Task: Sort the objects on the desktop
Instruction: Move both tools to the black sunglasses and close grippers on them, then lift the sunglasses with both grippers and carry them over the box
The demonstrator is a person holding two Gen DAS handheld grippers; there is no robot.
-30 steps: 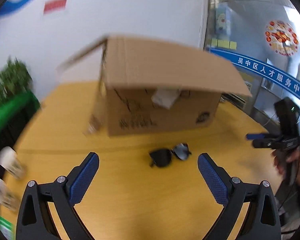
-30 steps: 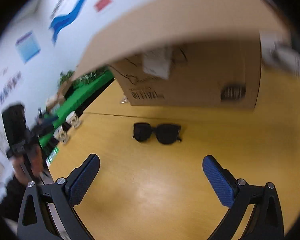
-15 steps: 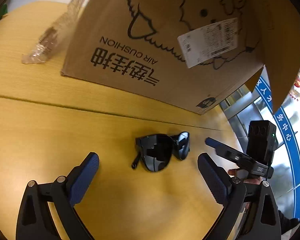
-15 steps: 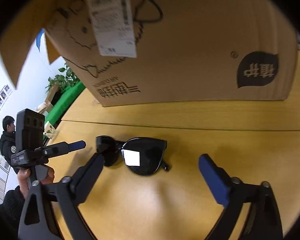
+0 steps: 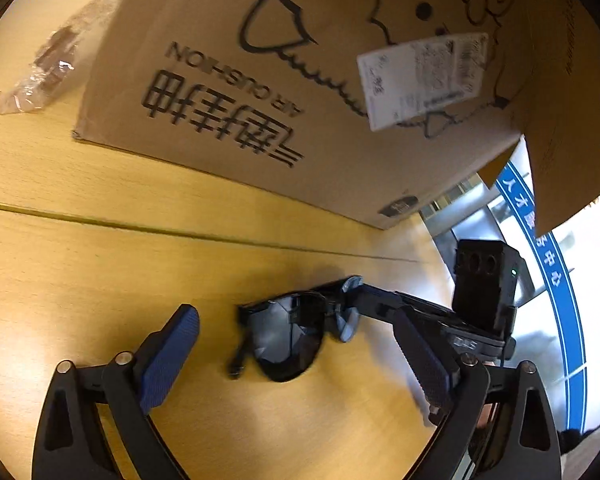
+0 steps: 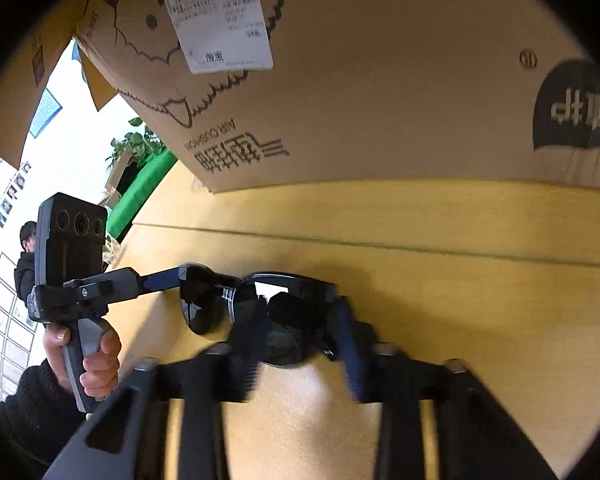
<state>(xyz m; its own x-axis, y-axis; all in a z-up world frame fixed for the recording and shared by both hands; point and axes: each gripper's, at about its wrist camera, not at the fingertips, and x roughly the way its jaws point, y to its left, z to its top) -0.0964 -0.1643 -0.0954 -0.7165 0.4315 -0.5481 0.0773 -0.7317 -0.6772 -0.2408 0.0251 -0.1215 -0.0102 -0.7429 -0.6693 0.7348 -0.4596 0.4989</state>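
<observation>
Black sunglasses [image 5: 288, 332] lie on the wooden table in front of a cardboard box [image 5: 300, 80]. My left gripper [image 5: 296, 344] is open, its blue-padded fingers either side of the glasses. My right gripper [image 6: 300, 336] has closed its fingers around one lens of the sunglasses [image 6: 284, 320]; the fingers look motion-blurred. In the left wrist view the right gripper [image 5: 348, 308] comes in from the right, its fingertips on the far lens. In the right wrist view the left gripper [image 6: 180, 276] reaches the other lens from the left.
The cardboard box [image 6: 380, 80] stands close behind, with a white shipping label [image 5: 424, 76] and an overhanging flap. A crumpled clear plastic wrapper [image 5: 44, 72] lies at the far left of the table [image 5: 100, 272]. Green planters [image 6: 144, 184] stand beyond the table's edge.
Both grippers have moved in low toward the sunglasses. The right gripper's fingers have closed from wide open onto one lens. The left gripper stays open.
</observation>
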